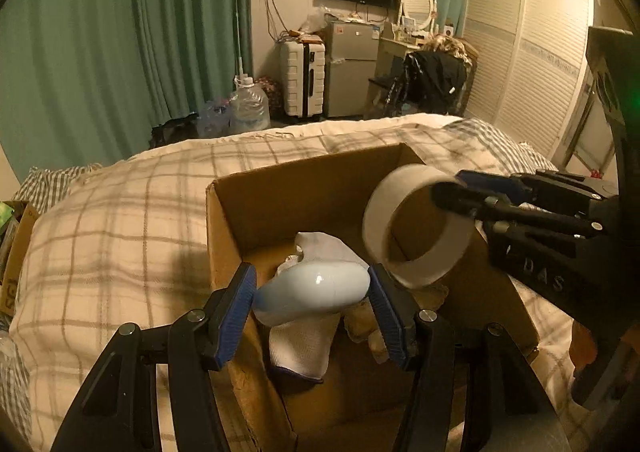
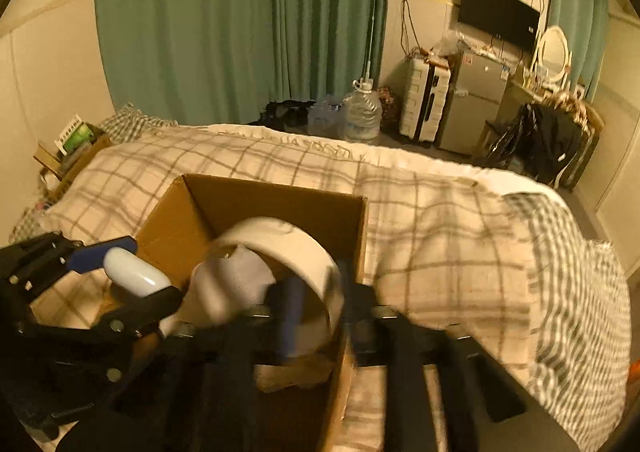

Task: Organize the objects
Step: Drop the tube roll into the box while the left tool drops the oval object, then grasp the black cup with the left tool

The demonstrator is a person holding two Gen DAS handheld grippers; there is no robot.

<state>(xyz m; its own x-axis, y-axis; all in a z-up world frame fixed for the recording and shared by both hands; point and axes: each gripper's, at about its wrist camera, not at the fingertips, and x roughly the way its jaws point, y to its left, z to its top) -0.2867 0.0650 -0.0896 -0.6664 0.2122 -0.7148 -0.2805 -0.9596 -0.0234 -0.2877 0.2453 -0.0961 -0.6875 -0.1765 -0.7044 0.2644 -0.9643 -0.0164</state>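
An open cardboard box [image 1: 224, 220] sits on the bed; it also shows in the right wrist view [image 2: 256, 196]. My left gripper [image 1: 312, 288] is shut on a pale blue rounded bottle [image 1: 316, 286] and holds it over the box; the bottle also shows in the right wrist view [image 2: 136, 276]. My right gripper [image 2: 316, 300] is shut on the wall of a wide roll of tape [image 2: 280, 248] above the box's right side; the roll also shows in the left wrist view [image 1: 380, 208]. A white cloth [image 1: 300, 340] and other items lie inside the box.
A plaid blanket [image 2: 440, 236] covers the bed around the box. A small box with items [image 2: 76, 148] stands at the bed's far left. Green curtains, a water jug [image 1: 248, 104], a suitcase, a fridge and a wardrobe stand beyond the bed.
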